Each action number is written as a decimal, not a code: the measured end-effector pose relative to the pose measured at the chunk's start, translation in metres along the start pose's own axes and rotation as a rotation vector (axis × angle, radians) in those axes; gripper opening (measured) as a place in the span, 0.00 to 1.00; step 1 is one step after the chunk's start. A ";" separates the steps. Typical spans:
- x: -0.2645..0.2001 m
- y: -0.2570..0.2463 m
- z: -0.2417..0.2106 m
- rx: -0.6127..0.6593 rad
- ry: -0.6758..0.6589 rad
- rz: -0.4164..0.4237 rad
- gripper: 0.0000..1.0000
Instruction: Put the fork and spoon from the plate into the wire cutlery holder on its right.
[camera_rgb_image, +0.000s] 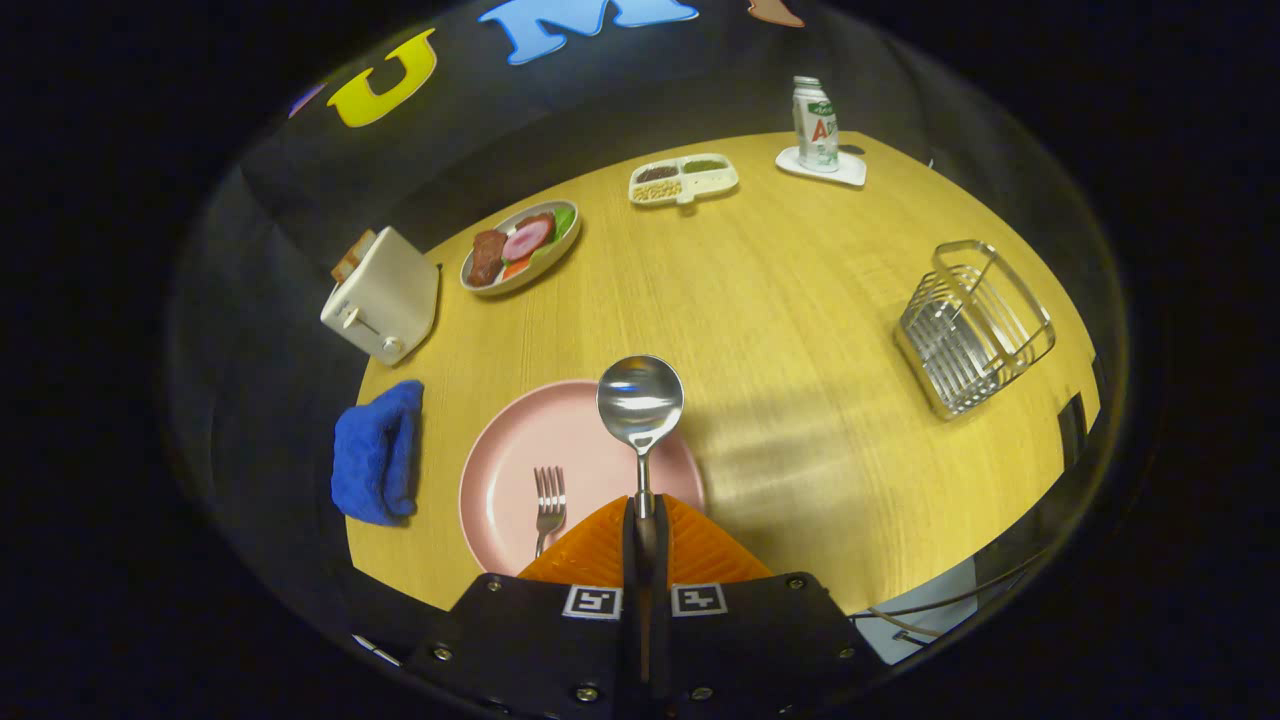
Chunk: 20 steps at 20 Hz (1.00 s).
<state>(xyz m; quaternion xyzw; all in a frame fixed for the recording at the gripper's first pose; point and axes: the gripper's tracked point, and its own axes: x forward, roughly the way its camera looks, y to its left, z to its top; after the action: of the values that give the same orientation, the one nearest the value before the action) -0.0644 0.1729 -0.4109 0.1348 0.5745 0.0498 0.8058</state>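
Note:
My gripper (645, 520) is shut on the handle of a metal spoon (640, 400), whose round bowl sticks out ahead of the fingers, lifted above the pink plate (510, 470). A metal fork (548, 505) lies on the plate just left of the fingers, tines pointing away from me. The wire cutlery holder (972, 328) stands on the wooden table (780, 300) well to the right of the plate and beyond the fingers, with nothing seen inside it.
A blue cloth (378, 452) lies left of the plate. Further back are a white toaster (382, 293), an oval dish of food (520, 246), a divided snack tray (683, 180) and a can on a white coaster (817, 125).

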 end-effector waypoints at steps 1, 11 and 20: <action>-0.009 -0.015 0.016 0.010 -0.029 -0.015 0.04; -0.066 -0.175 0.079 0.122 -0.039 -0.229 0.04; -0.059 -0.195 0.053 0.068 0.292 -0.202 0.04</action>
<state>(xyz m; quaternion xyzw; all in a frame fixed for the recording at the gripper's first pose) -0.0483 -0.0360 -0.3946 0.0949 0.6973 -0.0315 0.7097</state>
